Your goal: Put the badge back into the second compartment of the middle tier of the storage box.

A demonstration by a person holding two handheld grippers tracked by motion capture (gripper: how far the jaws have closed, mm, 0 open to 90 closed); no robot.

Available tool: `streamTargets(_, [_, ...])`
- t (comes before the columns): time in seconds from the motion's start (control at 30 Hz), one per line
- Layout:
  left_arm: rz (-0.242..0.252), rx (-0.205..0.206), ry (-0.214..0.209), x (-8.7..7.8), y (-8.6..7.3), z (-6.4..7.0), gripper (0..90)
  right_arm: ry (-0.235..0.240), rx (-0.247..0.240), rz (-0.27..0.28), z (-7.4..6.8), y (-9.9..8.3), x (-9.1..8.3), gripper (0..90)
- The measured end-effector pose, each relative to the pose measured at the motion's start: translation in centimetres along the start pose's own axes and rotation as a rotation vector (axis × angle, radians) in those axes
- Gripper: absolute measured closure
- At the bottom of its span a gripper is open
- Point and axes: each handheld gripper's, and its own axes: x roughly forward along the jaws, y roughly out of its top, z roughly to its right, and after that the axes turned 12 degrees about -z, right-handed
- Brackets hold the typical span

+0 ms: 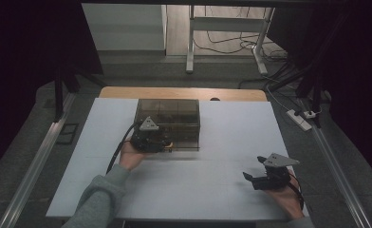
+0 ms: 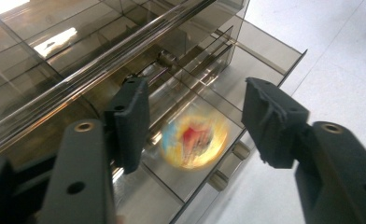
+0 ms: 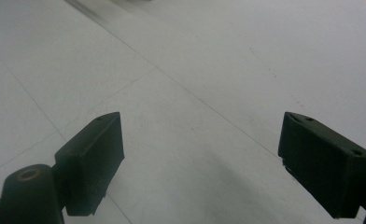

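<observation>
The ball [image 2: 194, 140], a small blurred yellow-red item, lies in the open drawer [image 2: 246, 93] of the smoked plastic organizer [image 1: 167, 121] on the bench [image 1: 231, 137]. It appears light and prone to rolling; grip across its middle. The left hand-held gripper [image 2: 195, 121] hovers directly above it, jaws spread and empty. The right hand-held gripper [image 1: 256, 172] rests well apart, released.

White table [image 1: 212, 190], power strip [image 1: 299, 119], floor cables [image 1: 222, 47].
</observation>
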Motion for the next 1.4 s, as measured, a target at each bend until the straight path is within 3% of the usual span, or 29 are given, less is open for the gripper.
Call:
streamTargets(0.73, [0.004, 0.006, -0.012, -0.8, -0.7, 0.5, 34.5, -0.002, -0.005, 0.011, 0.0, 0.0, -0.2, 14.4])
streamTargets(0.93, [0.011, 0.005, -0.011, -1.4, -1.2, 0.6, 34.1, -0.001, -0.005, 0.011, 0.0, 0.0, -0.2, 14.5])
streamTargets(1.07, [0.031, -0.009, -0.044, -1.9, -1.5, 0.6, 33.4, -0.001, -0.007, 0.009, 0.0, 0.0, -0.3, 14.5])
streamTargets(1.4, [0.045, -0.005, -0.035, -2.9, -2.3, 1.0, 32.8, -0.003, -0.005, 0.012, 0.0, 0.1, -0.3, 14.5])
